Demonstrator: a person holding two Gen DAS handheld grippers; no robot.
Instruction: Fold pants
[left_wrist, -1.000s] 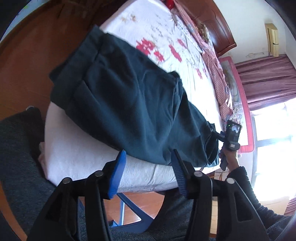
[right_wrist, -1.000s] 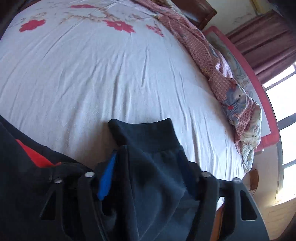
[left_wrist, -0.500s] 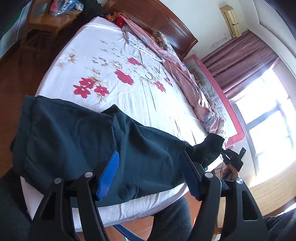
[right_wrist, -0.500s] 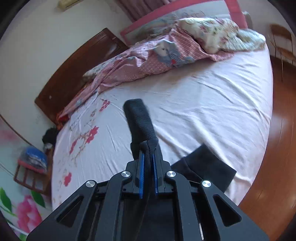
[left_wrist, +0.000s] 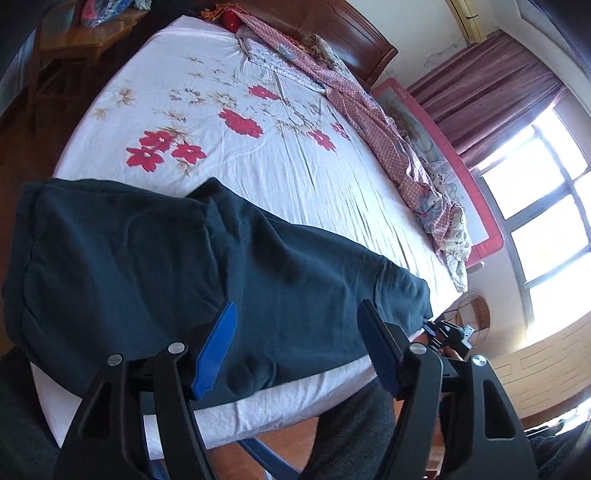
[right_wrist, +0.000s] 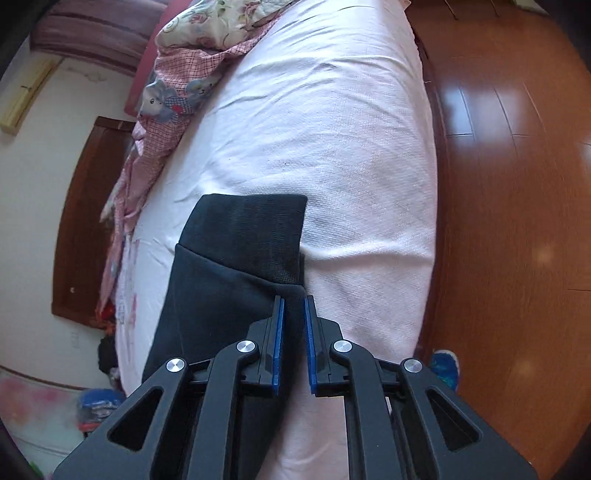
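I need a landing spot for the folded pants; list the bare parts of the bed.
Free: the floral sheet between the dark pants and the checked quilt. Crowded: the near edge under the pants, and the far side under the quilt.

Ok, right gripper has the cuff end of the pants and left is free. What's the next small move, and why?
Probably carry the right gripper, shut on the cuff, toward the waist end. The pants lie lengthwise along the bed's near edge, not yet folded end to end, and the left gripper hangs open above them, holding nothing.
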